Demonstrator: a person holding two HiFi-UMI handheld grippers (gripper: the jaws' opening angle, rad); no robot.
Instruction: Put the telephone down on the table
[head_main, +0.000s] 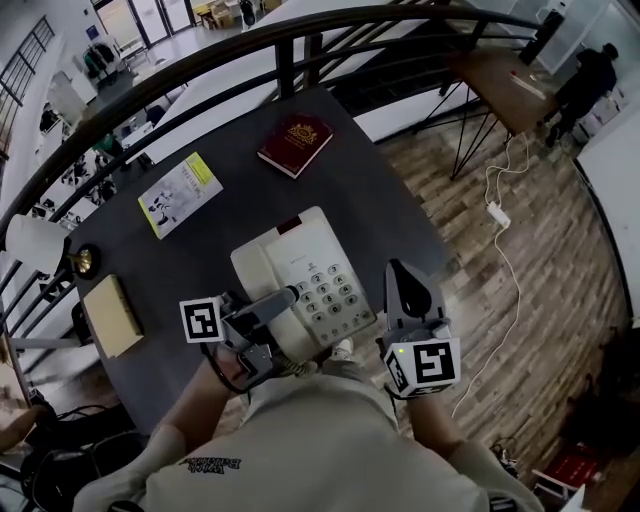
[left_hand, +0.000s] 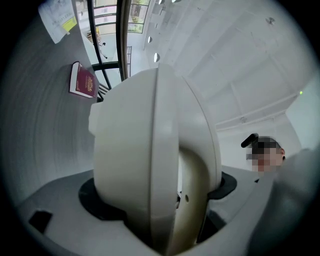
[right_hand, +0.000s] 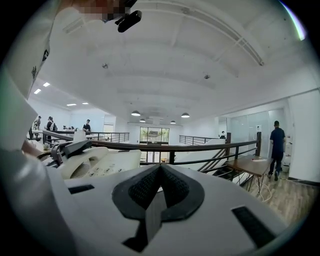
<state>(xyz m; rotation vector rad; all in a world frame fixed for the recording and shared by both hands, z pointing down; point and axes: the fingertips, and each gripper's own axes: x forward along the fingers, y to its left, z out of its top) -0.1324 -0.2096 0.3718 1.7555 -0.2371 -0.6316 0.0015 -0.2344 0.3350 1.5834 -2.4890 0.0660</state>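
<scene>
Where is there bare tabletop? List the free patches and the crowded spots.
Free: the dark table between the red book and the telephone, along its right edge; also the strip between the pamphlet and the yellow notepad. Crowded: the left edge, with lamp and notepad, and the near edge, where the left gripper holds the telephone.

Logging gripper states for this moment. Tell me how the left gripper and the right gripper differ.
The left gripper is clamped on the telephone, while the right gripper has its jaws together on nothing. The left gripper lies across the telephone's left side; the right gripper points away from the person, beside the telephone's right edge. Both carry a marker cube.
</scene>
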